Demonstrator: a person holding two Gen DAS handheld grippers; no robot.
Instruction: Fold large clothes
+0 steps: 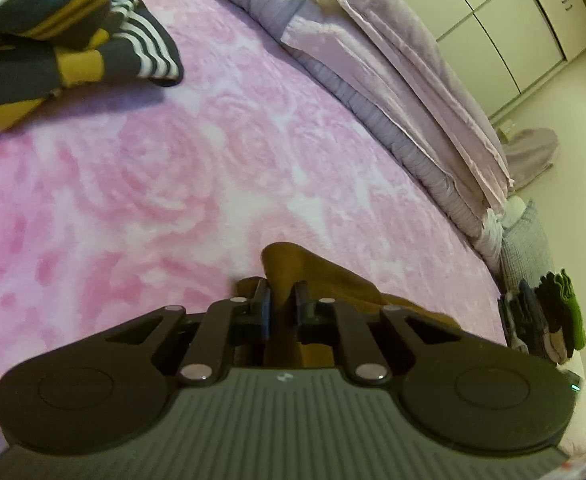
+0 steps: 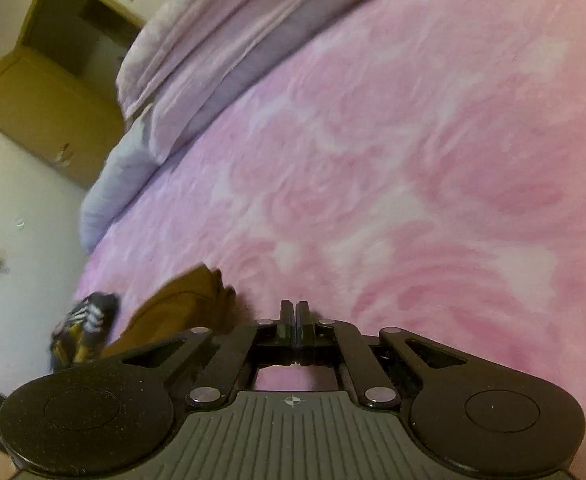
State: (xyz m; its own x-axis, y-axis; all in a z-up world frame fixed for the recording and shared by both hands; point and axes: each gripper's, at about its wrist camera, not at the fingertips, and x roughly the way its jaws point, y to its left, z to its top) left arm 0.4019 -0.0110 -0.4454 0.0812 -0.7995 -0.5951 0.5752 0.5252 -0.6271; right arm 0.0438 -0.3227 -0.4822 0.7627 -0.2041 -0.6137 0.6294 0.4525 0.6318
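Note:
A mustard-brown garment (image 1: 317, 272) lies bunched on the pink rose-patterned blanket (image 1: 173, 184) just ahead of my left gripper (image 1: 283, 294), whose jaws are shut on a fold of it. In the right wrist view the same brown garment (image 2: 177, 304) sits to the left of my right gripper (image 2: 294, 308), which is shut with its pads touching and nothing between them, low over the pink blanket (image 2: 413, 160). A striped navy, mustard and white garment (image 1: 73, 40) lies folded at the far left of the bed.
Folded lilac bedding (image 1: 393, 92) runs along the far edge of the bed. Beyond it stand pale wardrobe doors (image 1: 513, 20). Dark and green gloves (image 1: 549, 316) lie at the bed's right corner. A striped dark cloth (image 2: 85, 320) and a wooden door (image 2: 53, 80) show left of the bed.

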